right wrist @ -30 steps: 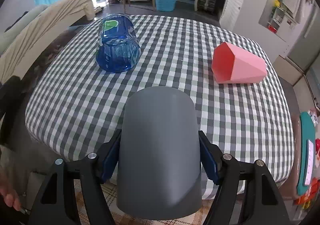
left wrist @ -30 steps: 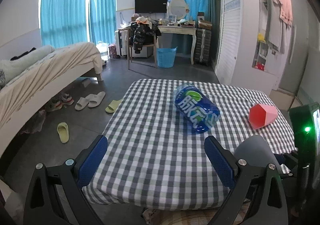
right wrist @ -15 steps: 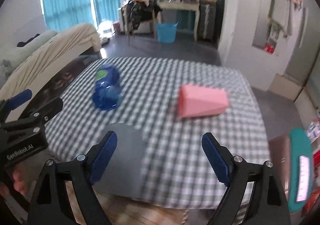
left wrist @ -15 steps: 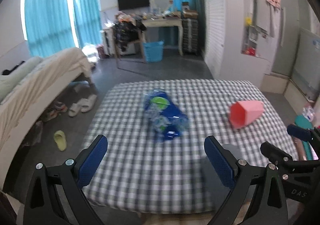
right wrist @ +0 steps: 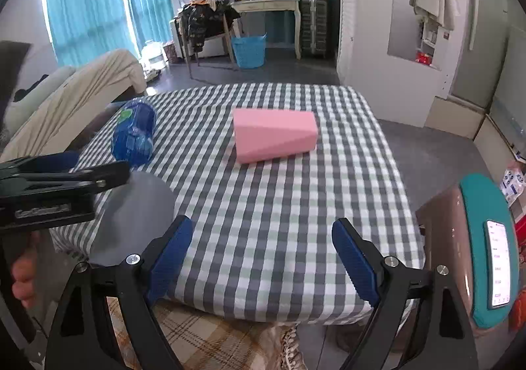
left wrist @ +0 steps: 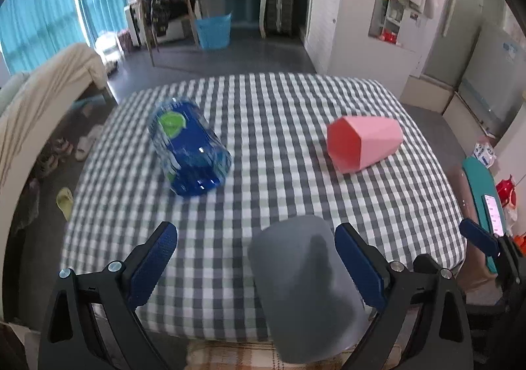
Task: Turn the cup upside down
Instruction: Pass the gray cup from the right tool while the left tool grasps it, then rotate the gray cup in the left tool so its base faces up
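Left wrist view: the left tool (left wrist: 254,258) is spread wide and grips nothing. The grey cup (left wrist: 305,297) stands upside down at the near edge of the worktop (left wrist: 263,113), between the two blue pads but closer to the right pad (left wrist: 356,266); whether they touch cannot be told. A blue bottle (left wrist: 189,148) lies on its side at the left of the checked cloth. A pink cup (left wrist: 363,143) lies on its side at the right, well apart from the bottle.

Right wrist view: the right tool (right wrist: 261,251) is also spread wide and empty, above the near worktop (right wrist: 296,205) edge. The grey cup (right wrist: 134,212) sits to its left, partly hidden by the left tool (right wrist: 62,181). The pink cup (right wrist: 274,135) lies ahead, the blue bottle (right wrist: 134,133) to the far left.
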